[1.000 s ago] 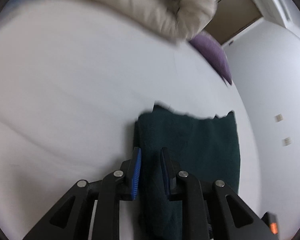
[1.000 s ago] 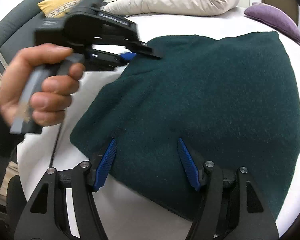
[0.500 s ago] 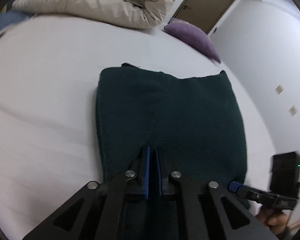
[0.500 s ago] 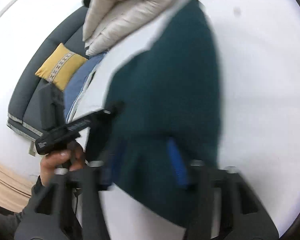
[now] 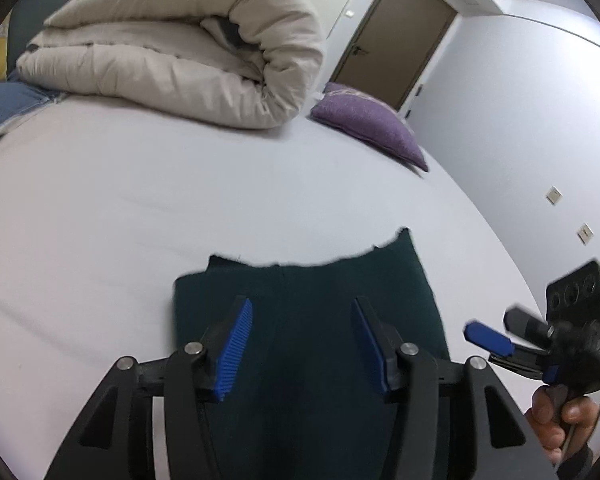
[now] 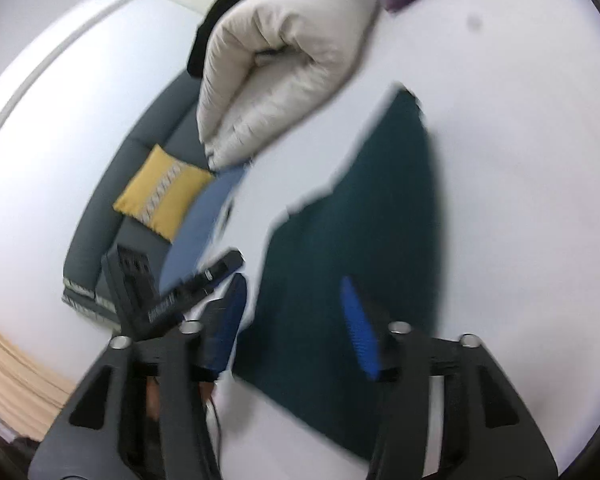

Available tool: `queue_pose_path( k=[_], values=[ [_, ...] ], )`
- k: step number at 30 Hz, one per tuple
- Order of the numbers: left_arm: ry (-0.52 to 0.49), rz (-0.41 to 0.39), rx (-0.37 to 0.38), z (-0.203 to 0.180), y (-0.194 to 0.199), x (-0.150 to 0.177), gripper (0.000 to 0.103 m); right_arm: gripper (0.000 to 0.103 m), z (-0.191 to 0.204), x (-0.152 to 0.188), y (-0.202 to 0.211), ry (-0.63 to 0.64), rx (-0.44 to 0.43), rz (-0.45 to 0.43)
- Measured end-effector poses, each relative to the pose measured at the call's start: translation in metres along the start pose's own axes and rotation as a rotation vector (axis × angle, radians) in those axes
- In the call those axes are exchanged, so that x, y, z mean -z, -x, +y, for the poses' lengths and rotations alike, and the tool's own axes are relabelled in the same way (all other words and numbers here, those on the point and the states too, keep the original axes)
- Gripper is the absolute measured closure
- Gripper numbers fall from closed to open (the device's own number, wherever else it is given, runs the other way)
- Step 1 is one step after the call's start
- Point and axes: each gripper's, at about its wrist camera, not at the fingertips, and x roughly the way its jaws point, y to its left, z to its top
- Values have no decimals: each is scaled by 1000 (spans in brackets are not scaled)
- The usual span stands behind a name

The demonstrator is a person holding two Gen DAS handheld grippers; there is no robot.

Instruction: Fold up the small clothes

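On the white bed (image 5: pixel 140 200), both opening grippers hover above the blurred, partly cut-off dark green cloth (image 5: pixel 308 300), empty.

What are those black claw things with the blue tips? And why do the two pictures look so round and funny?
Those claws are grippers, hand-held tongs a person squeezes, one in each hand. Each carries a small round-lens camera, which bends the picture. One picture looks along the left gripper, the other along the right gripper. You can spot the person's right hand holding its handle. On the white bed lies a dark green cloth being folded. Behind it sit a rolled beige duvet and a purple cushion. Both grippers' jaws are opening just now, and neither is pinching the cloth.
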Motion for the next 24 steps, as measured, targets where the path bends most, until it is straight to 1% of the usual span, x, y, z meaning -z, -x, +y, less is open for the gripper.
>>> queue_pose_path(
  k=[1,2,3,4,5,6,7,9,10,11,12,13,15,17,19,20,21,22,23,24],
  values=[
    [15,19,-3,5,-11,-2,49,53,3,-16,-10,-8,-17,2],
    [24,43,-26,11,-28,-2,49,53,2,-31,-22,-29,-39,15],
    [26,68,-45,17,-41,0,49,52,-3,-46,-44,-68,-60,42],
    [25,88,-47,23,-53,5,49,51,-7,-57,-61,-91,-52,65],
    [15,82,-39,28,-60,10,49,51,-6,-67,-80,-102,-28,87],
    [16,65,-16,33,-61,13,49,51,-18,-74,-98,-120,38,110],
    [41,56,17,39,-59,14,49,51,-25,-82,-108,-133,83,111],
    [81,55,62,49,-61,12,49,52,-42,-93,-117,-142,132,105],
    [86,58,70,50,-64,12,49,55,-53,-98,-120,-168,131,110],
    [83,61,71,50,-66,12,49,61,-65,-105,-126,-207,116,111],
    [68,61,57,48,-68,13,49,64,-76,-111,-126,-233,110,99],
    [50,63,41,44,-69,12,49,66,-82,-110,-123,-225,117,90],
    [22,61,26,39,-73,12,45,85,-93,-112,-121,-183,128,79],
    [11,60,32,37,-68,17,43,97,-106,-111,-117,-187,117,61],
    [23,58,44,40,-71,14,43,94,-116,-107,-107,-212,126,21],
    [29,58,51,41,-70,15,43,90,-117,-108,-103,-219,154,-2],
    [31,57,54,41,-70,15,43,84,-106,-104,-88,-213,173,-26],
    [31,56,55,41,-70,15,43,81,-97,-99,-81,-197,162,-37],
    [30,56,52,41,-70,15,43,75,-83,-89,-64,-171,127,-47],
    [25,57,46,41,-71,14,43,67,-65,-76,-51,-137,72,-46]
  ],
)
